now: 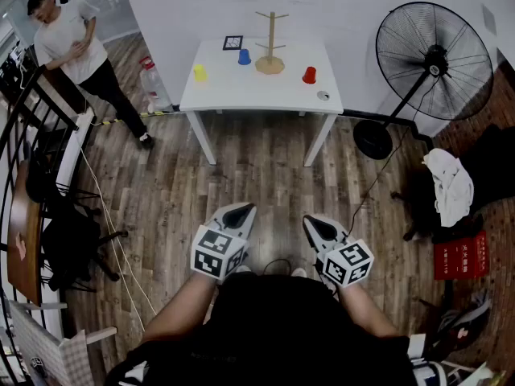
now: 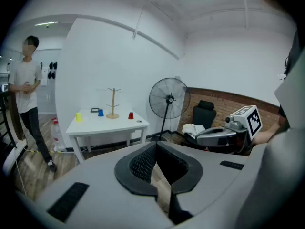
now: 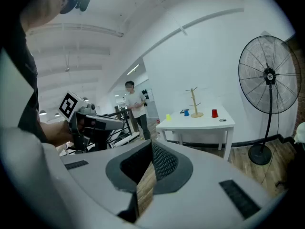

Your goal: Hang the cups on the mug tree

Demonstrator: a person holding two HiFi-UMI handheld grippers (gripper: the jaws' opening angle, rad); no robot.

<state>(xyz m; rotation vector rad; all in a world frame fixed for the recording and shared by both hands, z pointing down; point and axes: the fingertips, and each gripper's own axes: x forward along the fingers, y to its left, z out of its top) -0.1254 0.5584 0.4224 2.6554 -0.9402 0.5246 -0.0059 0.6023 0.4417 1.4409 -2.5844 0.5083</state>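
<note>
A white table (image 1: pixel 257 95) stands far ahead against the wall. On it are a wooden mug tree (image 1: pixel 270 45), a yellow cup (image 1: pixel 199 73), a blue cup (image 1: pixel 244 56) and a red cup (image 1: pixel 310 75). My left gripper (image 1: pixel 240 212) and right gripper (image 1: pixel 315 226) are held close to my body, well short of the table, both shut and empty. The left gripper view shows the table (image 2: pixel 107 124) with the mug tree (image 2: pixel 113 105) in the distance. From the right gripper view the mug tree (image 3: pixel 193 103) and red cup (image 3: pixel 214 113) are also far off.
A black standing fan (image 1: pixel 433 63) stands right of the table, its cable on the wooden floor. A person (image 1: pixel 76 47) stands at the far left near a water bottle (image 1: pixel 153 83). Chairs and a railing line the left side; a black chair with white cloth (image 1: pixel 451 185) sits right.
</note>
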